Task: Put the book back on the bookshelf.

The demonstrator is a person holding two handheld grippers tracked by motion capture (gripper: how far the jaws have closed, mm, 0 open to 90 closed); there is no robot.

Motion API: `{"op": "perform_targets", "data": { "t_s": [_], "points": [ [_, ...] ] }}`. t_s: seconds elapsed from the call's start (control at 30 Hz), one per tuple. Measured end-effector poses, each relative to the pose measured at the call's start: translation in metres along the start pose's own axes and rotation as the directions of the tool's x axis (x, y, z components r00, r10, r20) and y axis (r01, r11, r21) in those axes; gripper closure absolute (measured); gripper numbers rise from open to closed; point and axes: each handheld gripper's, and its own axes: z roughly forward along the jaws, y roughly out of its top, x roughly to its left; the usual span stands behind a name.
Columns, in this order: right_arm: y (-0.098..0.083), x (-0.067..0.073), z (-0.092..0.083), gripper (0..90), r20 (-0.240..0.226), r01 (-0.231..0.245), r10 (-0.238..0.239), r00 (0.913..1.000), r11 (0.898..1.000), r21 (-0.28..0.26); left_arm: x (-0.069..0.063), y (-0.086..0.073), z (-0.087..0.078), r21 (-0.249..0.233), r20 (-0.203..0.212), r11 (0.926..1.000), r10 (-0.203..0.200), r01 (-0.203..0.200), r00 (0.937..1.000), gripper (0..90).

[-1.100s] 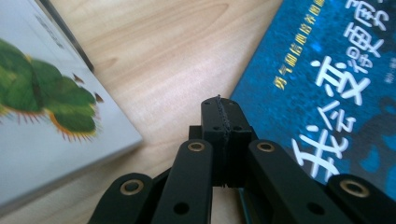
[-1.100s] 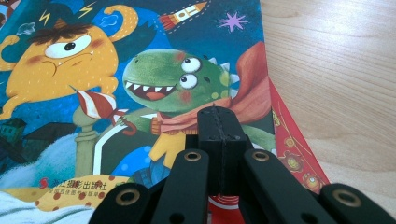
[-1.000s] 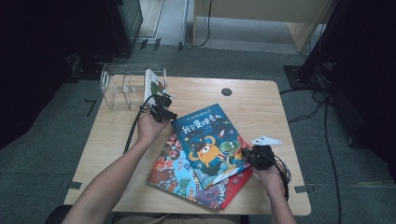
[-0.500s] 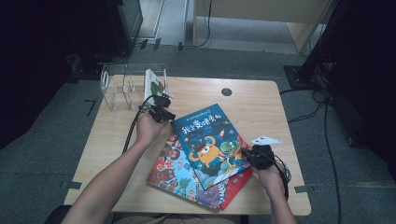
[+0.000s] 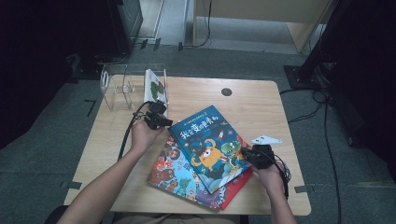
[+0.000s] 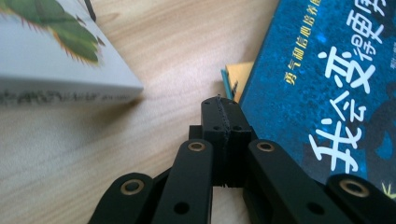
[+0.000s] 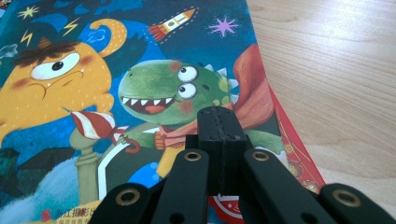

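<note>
Left gripper (image 5: 161,120) nudged sideways, blue book (image 5: 210,145) flat (jaws closed)

Just beside the black left hand-held gripper (image 6: 223,122), a dark blue book (image 5: 210,144) with white lettering, an orange monster and green dinosaur; under it, a red-edged book (image 5: 236,186); pale wood table (image 5: 243,98)

Table evenly lit, surroundings dark; close-up views blur toward edges.
</note>
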Motion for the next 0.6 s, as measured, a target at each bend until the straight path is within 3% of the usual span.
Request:
{"op": "perform_targets", "data": {
  "t_s": [0.27, 0.6],
  "points": [
    [-0.002, -0.004, 0.0, 90.0, -0.015, -0.016, 0.016, 0.9998, 1.0, -0.016, -0.003, -0.017, -0.008, -0.002, 0.023, 1.0, 0.004, -0.004, 0.9997, 90.0],
    [-0.003, -0.006, -0.001, 90.0, -0.009, -0.001, 0.001, 1.0, 1.0, -0.027, -0.006, -0.037, -0.017, -0.009, 0.066, 1.0, 0.0, 0.001, 0.9979, 90.0]
  ]
}}
